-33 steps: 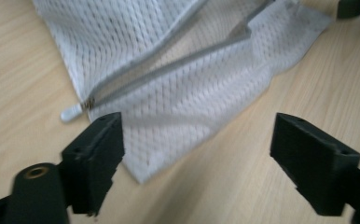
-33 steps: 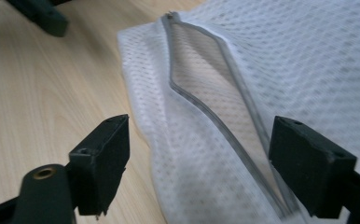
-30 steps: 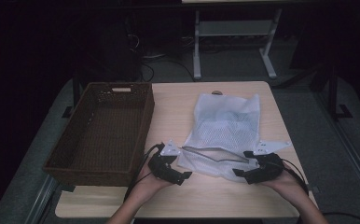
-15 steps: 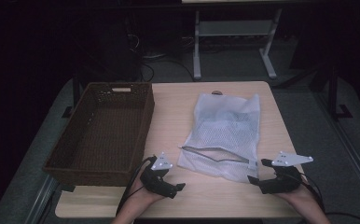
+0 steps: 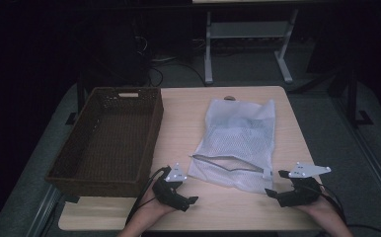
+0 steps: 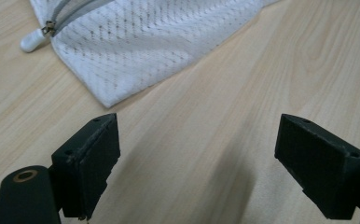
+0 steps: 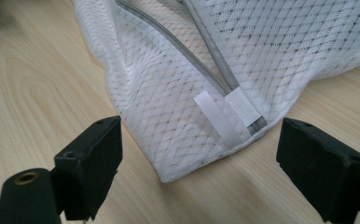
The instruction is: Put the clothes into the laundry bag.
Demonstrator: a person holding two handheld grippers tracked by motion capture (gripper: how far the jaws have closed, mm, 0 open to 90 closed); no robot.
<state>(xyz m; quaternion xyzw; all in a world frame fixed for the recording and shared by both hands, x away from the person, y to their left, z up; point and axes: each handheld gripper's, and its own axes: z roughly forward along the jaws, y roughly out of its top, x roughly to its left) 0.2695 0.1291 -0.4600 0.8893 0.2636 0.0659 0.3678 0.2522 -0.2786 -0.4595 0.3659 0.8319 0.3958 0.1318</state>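
— Where's the mesh bag (image 5: 238, 138) lying?

— Flat on the table (image 5: 188, 113), right of the wicker basket (image 5: 109, 138). Long axis running away from the near edge, zippered mouth (image 5: 228, 164) at the near end, gaping a little.

— And the tongs?

— Both short of that near edge, on the person's side. Left gripper (image 5: 191, 200) off the bag's near left corner; right gripper (image 5: 272, 193) off the near right corner, just beside it.

— Open or closed?

— Both spread wide, holding nothing. In the left gripper view, bare wood between the jaws, bag corner (image 6: 106, 95) and zipper pull (image 6: 32, 40) ahead and to the left. In the right gripper view, the white tab (image 7: 218, 119) at the zipper's end lying ahead, roughly midway between the jaws.

— Nearer one?

— The right, probably. Corner already lined up in its gap; a short push forward likely enough. Left would need to swing toward the pull first.
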